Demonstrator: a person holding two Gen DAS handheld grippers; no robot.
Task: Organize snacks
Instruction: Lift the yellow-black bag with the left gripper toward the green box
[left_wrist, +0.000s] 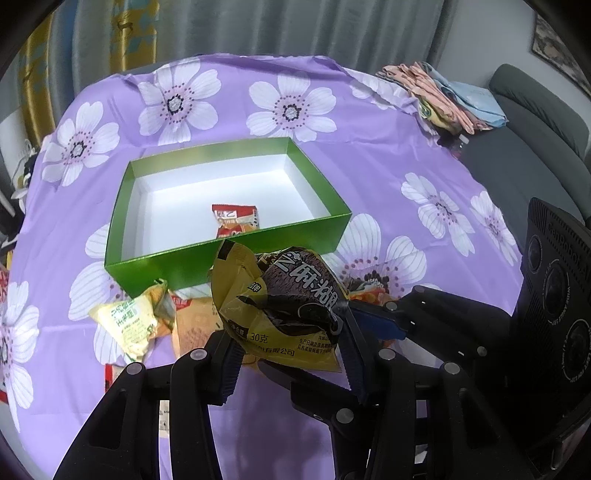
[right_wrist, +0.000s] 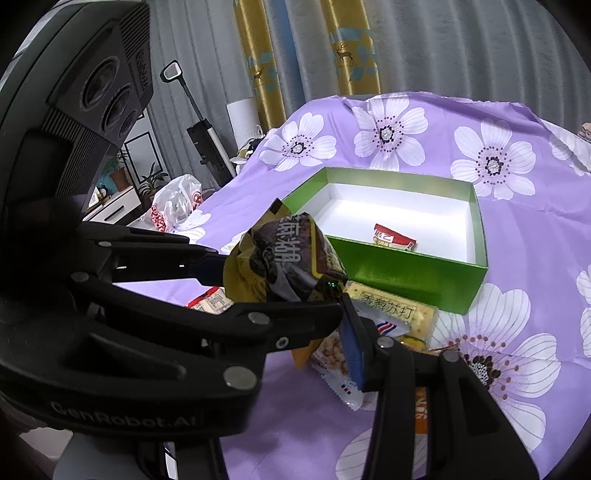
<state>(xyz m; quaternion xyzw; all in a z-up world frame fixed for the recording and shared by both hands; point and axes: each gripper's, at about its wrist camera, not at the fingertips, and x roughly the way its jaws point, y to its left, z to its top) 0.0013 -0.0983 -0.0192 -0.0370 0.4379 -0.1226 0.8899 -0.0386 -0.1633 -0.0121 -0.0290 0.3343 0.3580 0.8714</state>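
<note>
My left gripper (left_wrist: 288, 354) is shut on a yellow and black snack packet (left_wrist: 284, 314) and holds it above the table, in front of the green box (left_wrist: 229, 266). The box has a white inside and holds one red snack packet (left_wrist: 236, 221). In the right wrist view the left gripper (right_wrist: 280, 291) holds the same packet (right_wrist: 284, 258) near the box (right_wrist: 417, 273). Only one finger (right_wrist: 354, 350) of my right gripper shows clearly there, so its state is unclear. Its black body (left_wrist: 554, 288) shows at the right of the left wrist view.
Loose snack packets lie on the purple flowered cloth (left_wrist: 406, 155) in front of the box: a pale green one (left_wrist: 129, 321), an orange one (left_wrist: 195, 325), a cracker pack (right_wrist: 391, 314). Folded cloths (left_wrist: 443, 96) and a grey sofa (left_wrist: 535, 110) are at far right.
</note>
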